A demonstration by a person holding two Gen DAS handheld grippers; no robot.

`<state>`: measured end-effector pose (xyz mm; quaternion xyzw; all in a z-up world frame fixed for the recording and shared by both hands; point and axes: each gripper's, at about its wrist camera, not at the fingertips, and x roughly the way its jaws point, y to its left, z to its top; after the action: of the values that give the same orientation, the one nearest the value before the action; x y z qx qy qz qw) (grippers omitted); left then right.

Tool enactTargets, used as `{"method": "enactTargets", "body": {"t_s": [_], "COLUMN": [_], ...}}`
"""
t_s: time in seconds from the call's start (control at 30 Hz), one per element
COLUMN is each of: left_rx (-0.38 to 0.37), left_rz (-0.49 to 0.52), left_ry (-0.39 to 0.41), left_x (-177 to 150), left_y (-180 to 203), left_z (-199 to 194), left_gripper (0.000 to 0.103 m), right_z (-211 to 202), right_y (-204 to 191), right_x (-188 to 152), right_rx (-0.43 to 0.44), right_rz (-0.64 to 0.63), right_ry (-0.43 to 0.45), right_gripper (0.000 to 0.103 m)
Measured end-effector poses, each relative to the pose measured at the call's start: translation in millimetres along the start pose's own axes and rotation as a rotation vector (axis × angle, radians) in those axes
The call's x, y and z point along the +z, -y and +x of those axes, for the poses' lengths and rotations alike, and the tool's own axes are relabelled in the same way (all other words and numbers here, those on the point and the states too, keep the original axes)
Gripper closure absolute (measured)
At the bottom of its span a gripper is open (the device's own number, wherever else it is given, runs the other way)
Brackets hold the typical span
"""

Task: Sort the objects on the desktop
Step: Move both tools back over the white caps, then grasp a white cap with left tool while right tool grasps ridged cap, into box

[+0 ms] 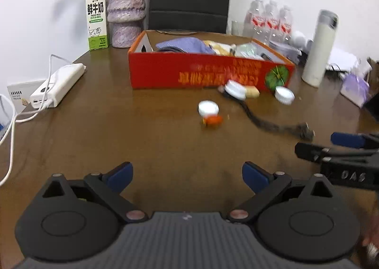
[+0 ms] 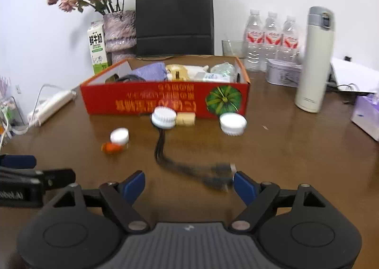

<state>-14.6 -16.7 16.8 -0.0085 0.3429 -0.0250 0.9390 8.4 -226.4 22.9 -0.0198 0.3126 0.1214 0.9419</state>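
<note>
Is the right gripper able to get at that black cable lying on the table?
Probably yes. The right gripper is open, and the black cable lies on the bare table just ahead of its fingertips, its plug end near the right finger. Nothing stands between them.

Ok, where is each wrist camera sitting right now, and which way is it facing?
Left wrist: low over the table, facing the red box; its own left gripper open, the right gripper's fingers entering from the right.
Right wrist: beside it, same heading, nearer the black cable; right gripper open, left gripper at left edge.
Shared: box, cable, white lids, milk carton, thermos.
</note>
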Motion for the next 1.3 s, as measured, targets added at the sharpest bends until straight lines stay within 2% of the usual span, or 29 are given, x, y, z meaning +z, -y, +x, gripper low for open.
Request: {"method": "enactTargets", "body": {"t_s": [0.13,0.33,0.47,0.57,0.8,1.03,1.1,1.23,1.3], "left_rx": [0.032,0.041,0.031,0.039,0.046,0.043,0.027,-0.113,-0.141], "left_rz": [0.007,0.010,-0.013,-0.008,0.020,0.020,0.022,-0.093,-0.102], "left_ry": [0.026,0.032,0.019,0.020,0.006,0.003,0.002,0.012,0.022], "left_x": [-23,-38,-37,-38,-37,-37,-35,-15,3], "left_y": [2,1,-1,1,4,5,4,-6,-9], "left_z": [-13,-19,-16,-16,-13,-12,-12,-11,-4], "left_gripper": [0.000,0.000,0.000,0.000,0.000,0.000,0.000,0.000,0.000], "right_z": [-20,-34,-40,-42,-39,-33,-29,-24,-22], "right_y": [-4,-12,-15,-13,-13,0,3,11,17], "right_x": [-21,-39,-43,-44,-42,-39,-38,-34,-25], "right_rx": [0.035,0.029,0.029,-0.008,-0.008,0.013,0.019,0.039,0.016], "right_rz": [-0.009,-0.039,-0.055,-0.050,-0.043,0.045,0.060,0.092,0.090], "right_ry": [-0.003,0.003,0.040,0.089,0.096,0.058,0.046,0.025,0.053], "right_gripper": [0.018,0.017,0.014,0.014,0.014,0.014,0.014,0.016,0.020]}}
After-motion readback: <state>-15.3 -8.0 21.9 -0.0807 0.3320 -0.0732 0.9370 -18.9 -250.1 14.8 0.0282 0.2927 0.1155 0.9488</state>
